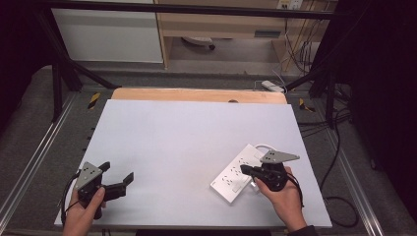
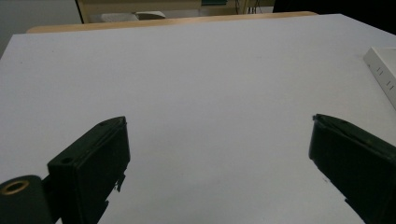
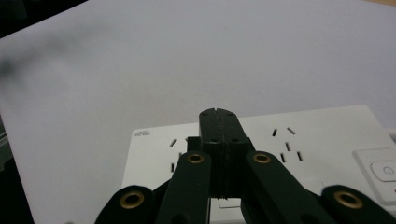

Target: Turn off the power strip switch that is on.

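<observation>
While the white table (image 1: 162, 147) stretches wide, a white power strip (image 1: 237, 173) lies at its near right, the right gripper (image 1: 244, 170) over it, jaws pressed together, the left gripper (image 1: 117, 173) spread wide, near left.

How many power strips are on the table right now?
1: a white rectangular plastic power strip lying flat on the table's right side, directly under the shut right tongs.
</observation>
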Action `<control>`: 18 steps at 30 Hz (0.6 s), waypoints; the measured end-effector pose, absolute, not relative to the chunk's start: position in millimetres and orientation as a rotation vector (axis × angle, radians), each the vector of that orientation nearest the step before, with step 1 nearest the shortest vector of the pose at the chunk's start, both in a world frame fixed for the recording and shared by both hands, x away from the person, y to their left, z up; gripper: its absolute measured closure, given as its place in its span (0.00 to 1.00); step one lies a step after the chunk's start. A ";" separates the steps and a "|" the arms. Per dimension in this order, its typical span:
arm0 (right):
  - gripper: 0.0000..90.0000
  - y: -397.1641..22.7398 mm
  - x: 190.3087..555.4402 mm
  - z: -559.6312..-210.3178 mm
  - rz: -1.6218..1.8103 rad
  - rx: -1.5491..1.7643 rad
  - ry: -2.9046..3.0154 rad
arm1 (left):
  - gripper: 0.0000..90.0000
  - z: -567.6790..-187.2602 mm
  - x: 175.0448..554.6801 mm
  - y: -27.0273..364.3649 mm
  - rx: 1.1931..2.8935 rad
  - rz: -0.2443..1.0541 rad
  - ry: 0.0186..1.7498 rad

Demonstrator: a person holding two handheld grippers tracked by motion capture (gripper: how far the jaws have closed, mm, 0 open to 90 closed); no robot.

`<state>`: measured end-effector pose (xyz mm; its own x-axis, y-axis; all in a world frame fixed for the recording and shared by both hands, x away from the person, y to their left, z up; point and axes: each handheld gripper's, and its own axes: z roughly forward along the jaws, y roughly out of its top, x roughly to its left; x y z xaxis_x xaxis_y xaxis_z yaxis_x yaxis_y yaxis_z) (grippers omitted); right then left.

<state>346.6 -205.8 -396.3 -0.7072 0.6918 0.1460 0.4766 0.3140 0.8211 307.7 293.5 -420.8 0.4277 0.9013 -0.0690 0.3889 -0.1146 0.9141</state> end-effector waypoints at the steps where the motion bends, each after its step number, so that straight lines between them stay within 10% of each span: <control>1: 1.00 -205.4 346.5 -397.1 1.342 1.068 2.352 | 0.06 -420.8 307.6 293.8 1.701 0.653 1.131; 18: 1.00 -197.1 344.9 -408.0 1.275 1.089 2.411 | 0.06 -420.7 305.4 293.6 1.714 0.655 1.118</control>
